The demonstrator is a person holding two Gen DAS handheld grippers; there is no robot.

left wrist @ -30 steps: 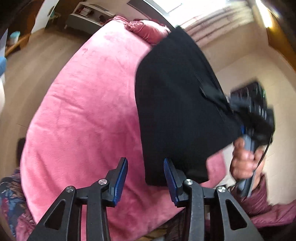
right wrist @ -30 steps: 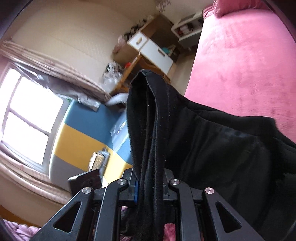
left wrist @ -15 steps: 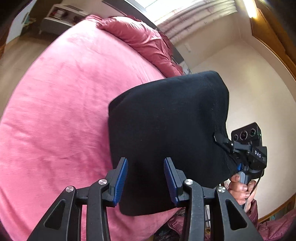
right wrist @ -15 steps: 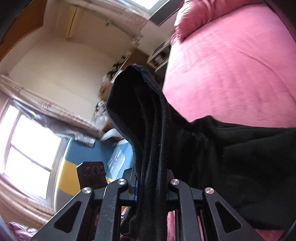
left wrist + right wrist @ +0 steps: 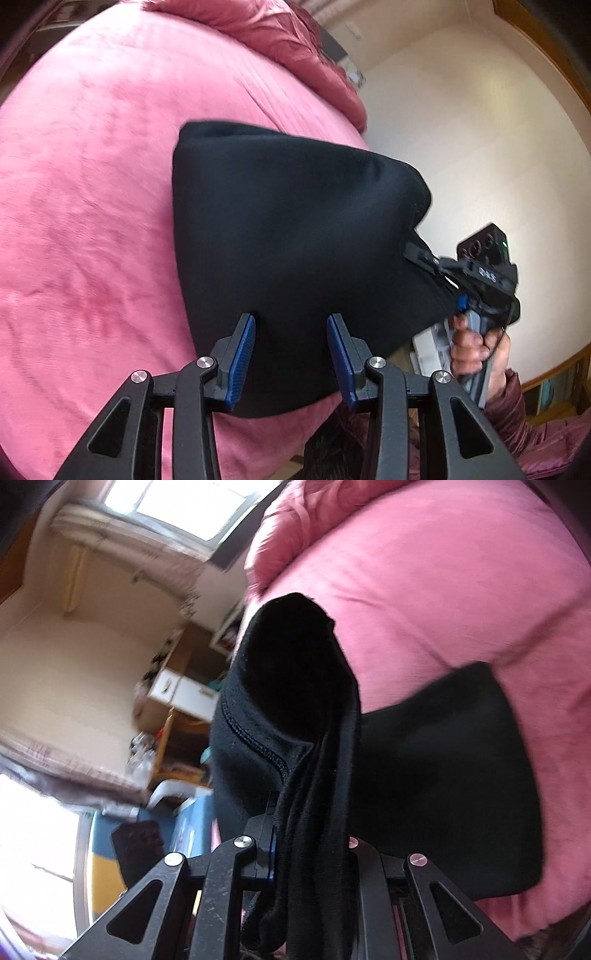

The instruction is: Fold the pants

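The black pants [image 5: 295, 236] are folded into a thick bundle and hang in the air over the pink bed [image 5: 85, 206]. My right gripper [image 5: 424, 258] is shut on the bundle's right edge. In the right wrist view the cloth [image 5: 306, 746] is bunched between its shut jaws, and the right gripper [image 5: 314, 834] is mostly hidden by it. My left gripper [image 5: 291, 350] is open and empty just in front of the bundle's lower edge, not touching it.
A pink pillow and rumpled duvet [image 5: 280, 40] lie at the head of the bed. A white drawer cabinet [image 5: 184, 694] and cluttered shelves stand by the wall. A window [image 5: 192, 502] is behind the bed.
The right gripper has swung the pants bundle lower and toward the bed. The left gripper has stayed open and now points at the bundle's lower edge.
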